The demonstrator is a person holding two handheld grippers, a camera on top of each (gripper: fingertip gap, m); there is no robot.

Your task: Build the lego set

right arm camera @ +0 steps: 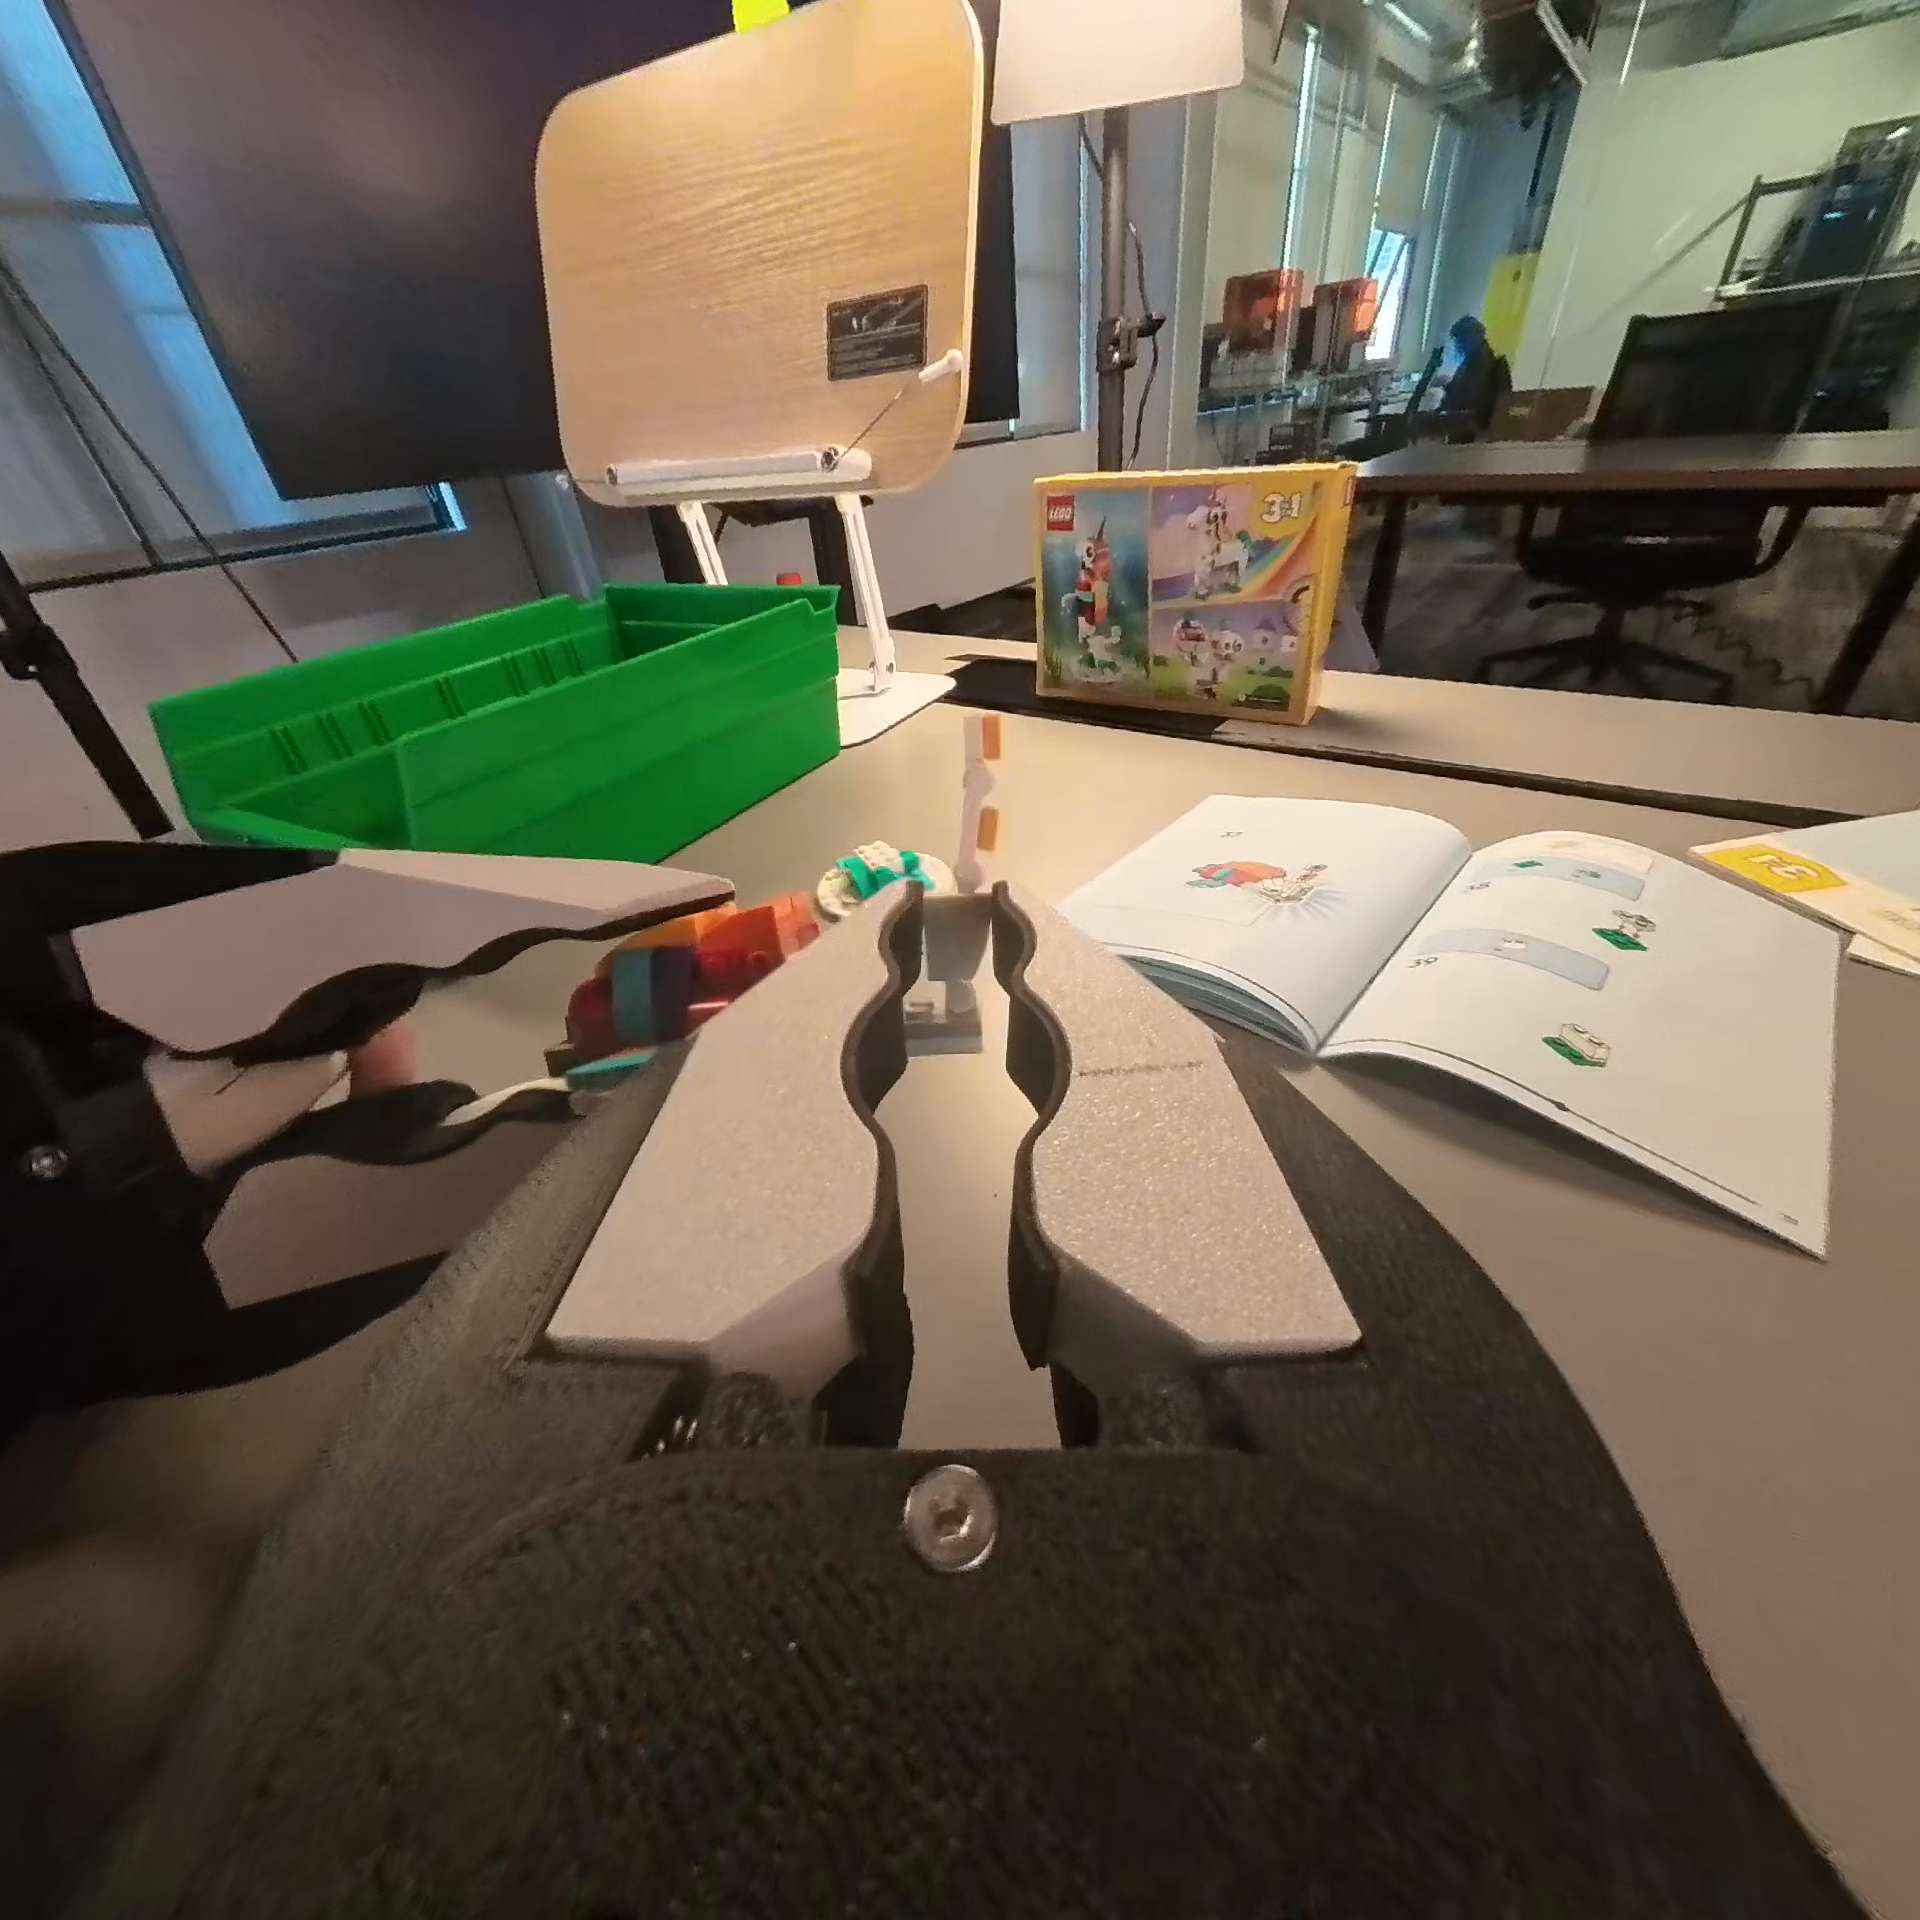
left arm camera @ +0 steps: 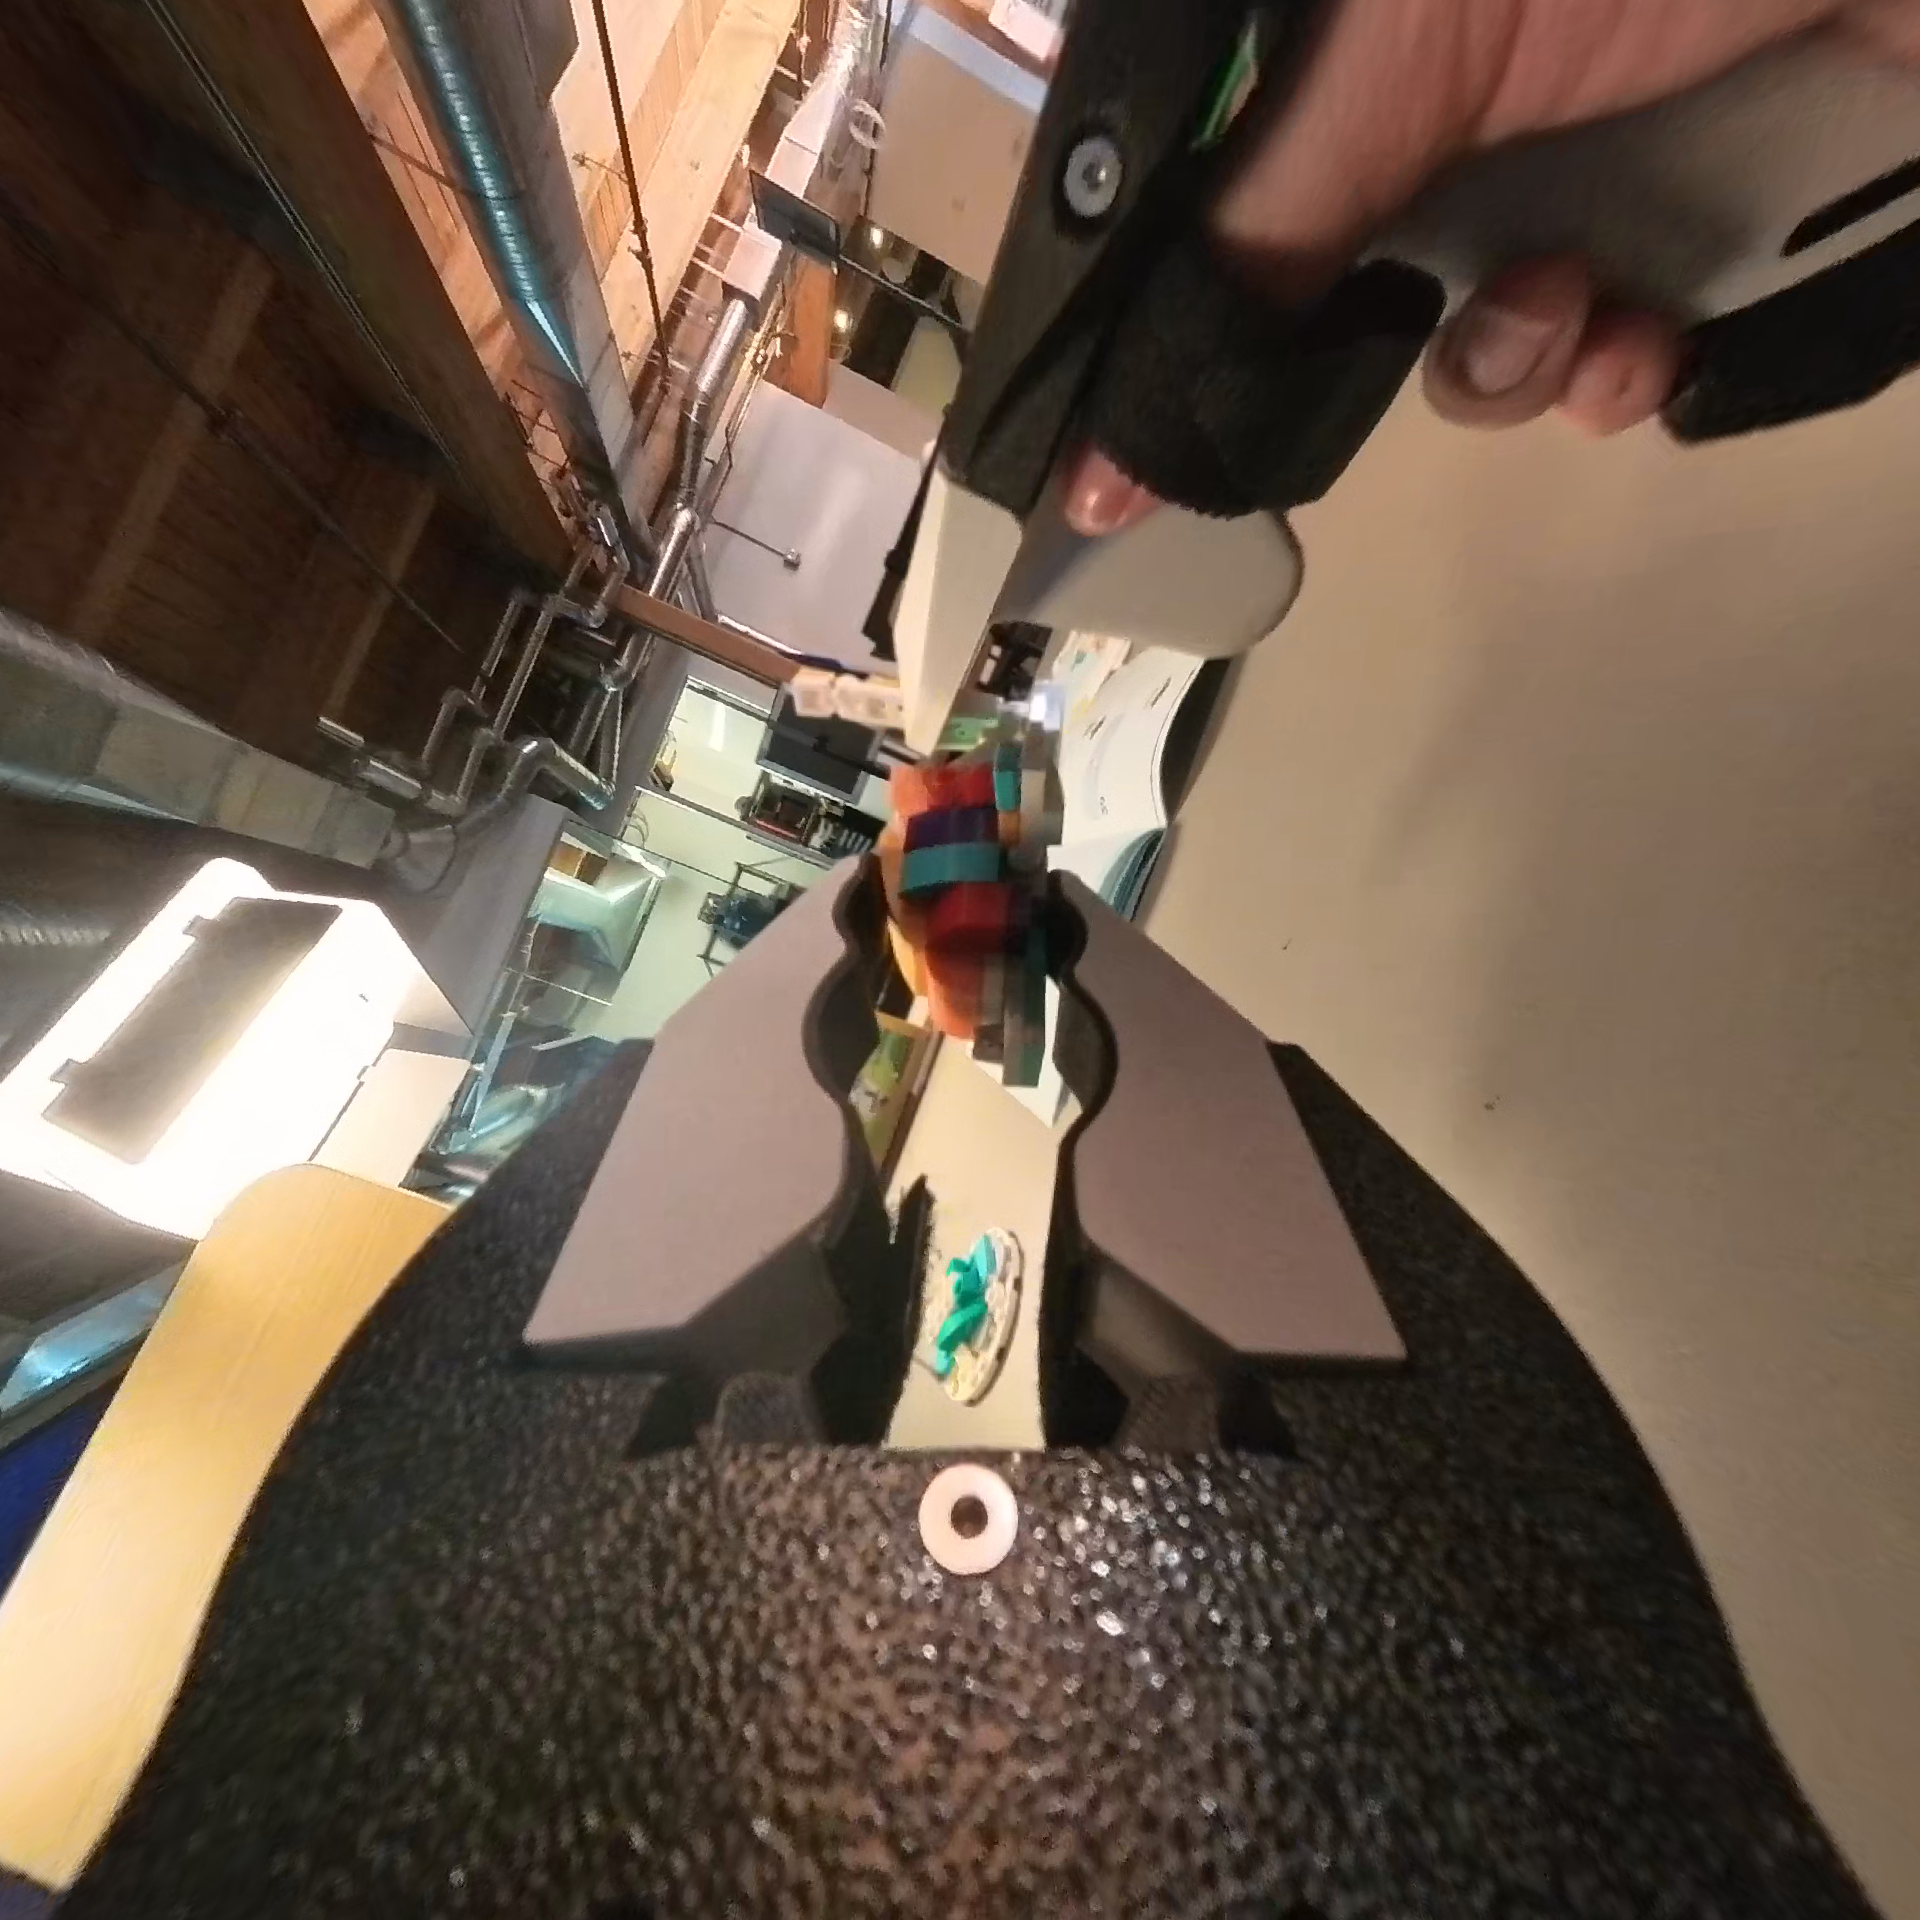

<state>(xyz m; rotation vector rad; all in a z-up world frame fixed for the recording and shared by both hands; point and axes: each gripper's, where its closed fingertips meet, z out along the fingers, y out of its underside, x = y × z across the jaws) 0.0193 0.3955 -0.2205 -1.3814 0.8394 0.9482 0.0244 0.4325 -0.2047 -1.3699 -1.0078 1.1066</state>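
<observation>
My left gripper (left arm camera: 961, 894) is shut on a colourful lego model (left arm camera: 956, 920) of red, orange, teal and purple bricks, held above the table. In the right wrist view, the left gripper (right arm camera: 644, 997) and the model (right arm camera: 665, 977) are at the left. My right gripper (right arm camera: 956, 904) is shut on a thin white stalk with orange bits (right arm camera: 982, 800) that sticks out past its tips. A grey part (right arm camera: 940, 997) shows between its fingers. In the left wrist view, the right gripper (left arm camera: 930, 727) comes from above, its tips right at the model's far end.
A round white plate with teal pieces (right arm camera: 878, 878) lies on the grey table (right arm camera: 1351, 1455). A green bin (right arm camera: 520, 727) and a wooden stand (right arm camera: 758, 260) are at the back left. The yellow lego box (right arm camera: 1184, 592) is behind. The open booklet (right arm camera: 1455, 987) lies to the right. Across from one pair of fingers to the other is roughly 4 centimeters.
</observation>
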